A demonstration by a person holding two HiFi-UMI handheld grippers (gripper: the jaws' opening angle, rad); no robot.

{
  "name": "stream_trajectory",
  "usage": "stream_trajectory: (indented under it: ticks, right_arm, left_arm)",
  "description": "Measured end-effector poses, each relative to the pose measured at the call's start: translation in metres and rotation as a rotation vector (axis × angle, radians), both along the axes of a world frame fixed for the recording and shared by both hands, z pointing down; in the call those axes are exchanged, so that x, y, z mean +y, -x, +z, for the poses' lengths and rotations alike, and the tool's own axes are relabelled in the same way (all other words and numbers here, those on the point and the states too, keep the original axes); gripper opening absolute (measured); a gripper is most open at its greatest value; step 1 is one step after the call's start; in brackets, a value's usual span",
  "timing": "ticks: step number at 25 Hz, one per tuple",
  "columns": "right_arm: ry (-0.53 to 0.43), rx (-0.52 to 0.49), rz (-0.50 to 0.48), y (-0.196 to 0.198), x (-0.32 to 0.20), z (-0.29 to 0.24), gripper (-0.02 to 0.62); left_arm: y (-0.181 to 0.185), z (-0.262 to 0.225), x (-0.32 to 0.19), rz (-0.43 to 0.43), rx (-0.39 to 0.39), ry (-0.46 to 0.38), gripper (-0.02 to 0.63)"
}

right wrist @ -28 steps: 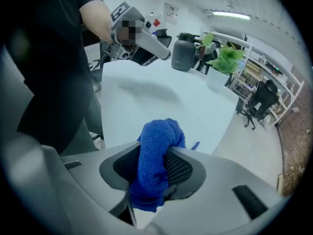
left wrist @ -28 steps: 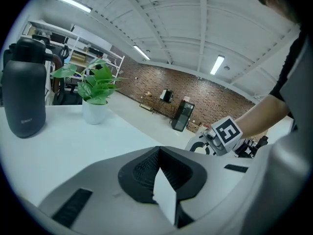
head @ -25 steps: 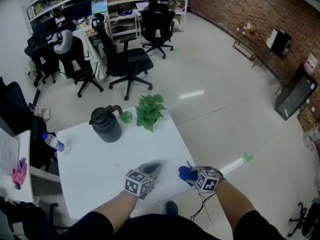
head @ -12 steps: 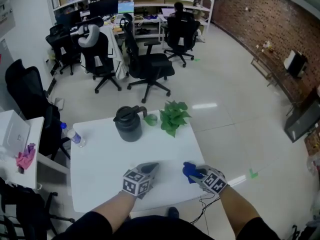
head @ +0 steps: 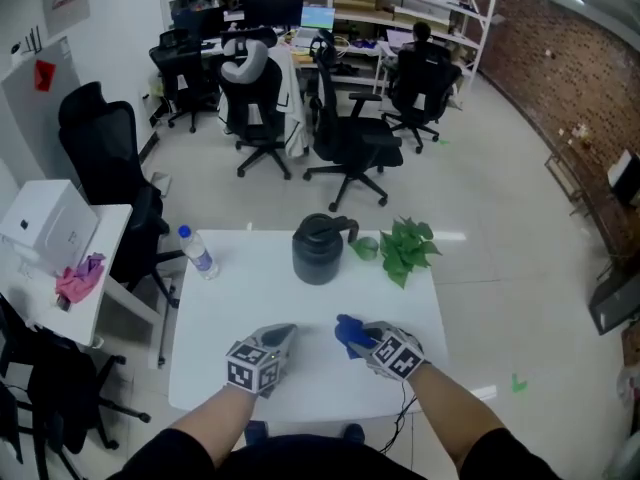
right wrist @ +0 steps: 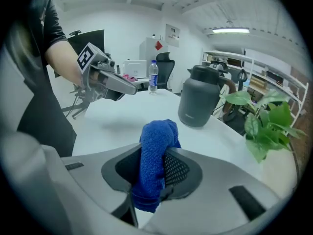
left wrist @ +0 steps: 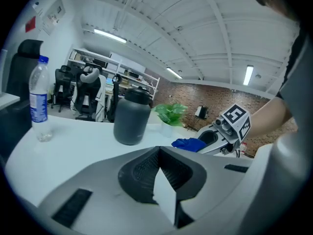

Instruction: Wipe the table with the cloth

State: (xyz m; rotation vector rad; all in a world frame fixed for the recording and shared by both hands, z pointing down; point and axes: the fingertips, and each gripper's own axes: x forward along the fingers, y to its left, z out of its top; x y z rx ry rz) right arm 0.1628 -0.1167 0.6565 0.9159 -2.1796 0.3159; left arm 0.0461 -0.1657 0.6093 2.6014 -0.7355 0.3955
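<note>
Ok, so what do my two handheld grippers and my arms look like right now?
The left gripper and the right gripper are light grey moulded shells with black ribbed pads lining the jaws. Each carries a white cube printed with black square markers. A thin dark cable hangs under the right one. The arms are bare below short black sleeves.

The blue terry cloth (right wrist: 155, 151) is looking nubby, the smooth white surface (head: 240, 293) is gleaming faintly, the dark grey jug (head: 318, 256) is looking matt.
</note>
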Motion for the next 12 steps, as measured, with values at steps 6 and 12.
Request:
stream_trajectory:
  ticks: [6,12]
  right_arm:
    - [0.066,0.079,-0.041,0.055,-0.034,0.033,0.106]
    - [0.136,0.187,-0.03,0.071,-0.052,0.067,0.106]
  left_arm:
    - [0.073,0.003,-0.023,-0.114,-0.026,-0.02,-0.008]
    - [0.119,0.012,-0.03,-0.18,-0.023,-0.008,-0.007]
